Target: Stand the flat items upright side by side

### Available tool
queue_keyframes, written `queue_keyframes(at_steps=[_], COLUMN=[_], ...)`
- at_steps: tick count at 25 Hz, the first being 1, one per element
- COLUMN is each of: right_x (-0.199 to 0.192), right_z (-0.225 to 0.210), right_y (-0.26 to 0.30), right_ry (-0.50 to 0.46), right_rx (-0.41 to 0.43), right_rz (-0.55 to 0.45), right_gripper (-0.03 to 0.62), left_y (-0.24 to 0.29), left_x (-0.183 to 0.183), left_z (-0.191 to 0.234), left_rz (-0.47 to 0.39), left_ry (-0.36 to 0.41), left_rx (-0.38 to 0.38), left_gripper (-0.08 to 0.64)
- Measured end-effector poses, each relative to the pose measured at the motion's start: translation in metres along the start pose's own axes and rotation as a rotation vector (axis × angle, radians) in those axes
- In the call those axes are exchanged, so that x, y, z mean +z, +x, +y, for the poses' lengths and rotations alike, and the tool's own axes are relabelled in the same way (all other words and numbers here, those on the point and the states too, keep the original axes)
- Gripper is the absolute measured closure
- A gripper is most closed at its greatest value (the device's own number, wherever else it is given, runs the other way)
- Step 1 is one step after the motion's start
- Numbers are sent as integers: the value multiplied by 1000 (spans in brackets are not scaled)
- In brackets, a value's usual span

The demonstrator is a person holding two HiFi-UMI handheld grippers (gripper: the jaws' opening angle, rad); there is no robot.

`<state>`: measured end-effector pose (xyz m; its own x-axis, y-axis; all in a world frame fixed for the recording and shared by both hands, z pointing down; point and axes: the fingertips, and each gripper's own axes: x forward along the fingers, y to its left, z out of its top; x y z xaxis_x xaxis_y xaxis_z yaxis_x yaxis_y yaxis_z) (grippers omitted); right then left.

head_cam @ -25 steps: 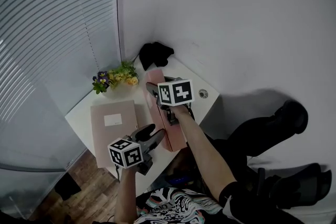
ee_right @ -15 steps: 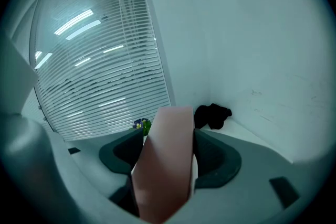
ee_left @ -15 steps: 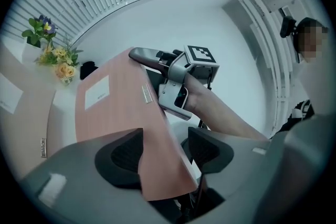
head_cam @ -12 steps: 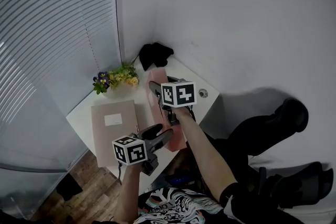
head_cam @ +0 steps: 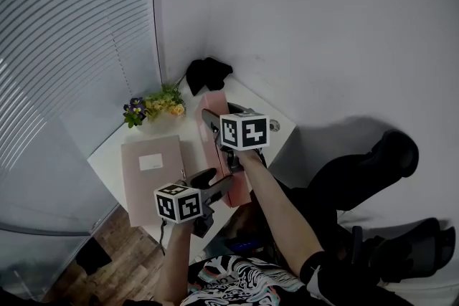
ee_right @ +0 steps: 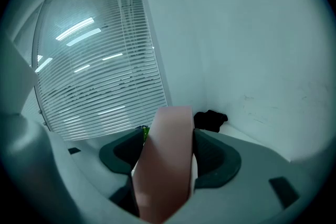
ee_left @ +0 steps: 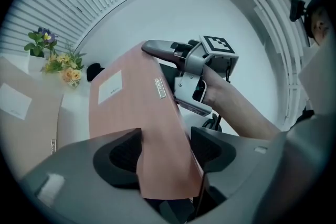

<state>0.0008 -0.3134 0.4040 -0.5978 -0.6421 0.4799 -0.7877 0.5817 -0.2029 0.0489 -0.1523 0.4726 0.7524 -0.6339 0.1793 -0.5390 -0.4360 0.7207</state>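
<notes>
On the left gripper (ee_left: 165, 147) the jaws have just been opening and stand loose around the near end of the upright pink cardboard folder (ee_left: 131, 107). Its long axis runs from the white table's (head_cam: 192, 127) near edge toward the corner. The right gripper (ee_right: 168, 152) clamps its top farther on. A bare strip separates it from a flat pink folder (head_cam: 152, 172), and the table's right edge is close. Only the left gripper view shows its white label.

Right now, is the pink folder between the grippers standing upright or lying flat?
Upright: the pink folder stands on edge on the table, with the right gripper clamped on its top.
</notes>
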Motion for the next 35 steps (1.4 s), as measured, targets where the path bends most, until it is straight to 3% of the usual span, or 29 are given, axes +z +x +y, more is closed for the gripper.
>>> queue_keyframes(at_steps=[7,35], right_x=[12,16], right_z=[8,30], right_y=[-21,-66], right_ry=[29,-74], right_rx=[29,33], right_rz=[-54,-110], right_gripper=[300,305], left_y=[-1,-3], left_x=[-5,-25], left_z=[-2,9], left_rz=[-14,14], left_ry=[10,48], left_rx=[19,86], left_gripper=[265,244])
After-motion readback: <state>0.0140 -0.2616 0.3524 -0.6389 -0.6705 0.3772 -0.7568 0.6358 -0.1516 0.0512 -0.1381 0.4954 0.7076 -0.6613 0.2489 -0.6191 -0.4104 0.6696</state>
